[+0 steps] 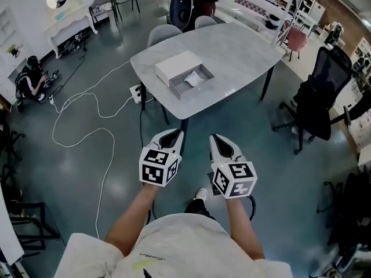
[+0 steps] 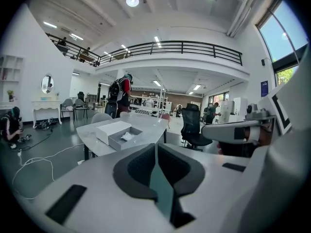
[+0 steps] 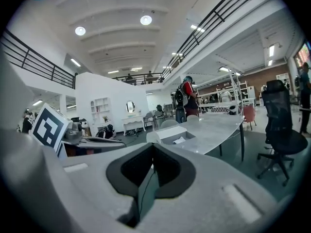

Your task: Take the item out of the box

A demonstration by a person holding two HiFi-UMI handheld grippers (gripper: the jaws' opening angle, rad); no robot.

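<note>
Left gripper (image 1: 173,134) and right gripper (image 1: 216,138), both pressed together, empty. Well ahead: open box (image 1: 181,90) holding white item (image 1: 194,79) on worktop (image 1: 243,51).

You are looking down at a dark teal floor (image 1: 58,184), a white cable (image 1: 105,178) trailing across its left, a grey table (image 1: 243,57) standing at upper centre, a black office chair (image 1: 316,106) sitting at right.

No readable text, labels or numbers
</note>
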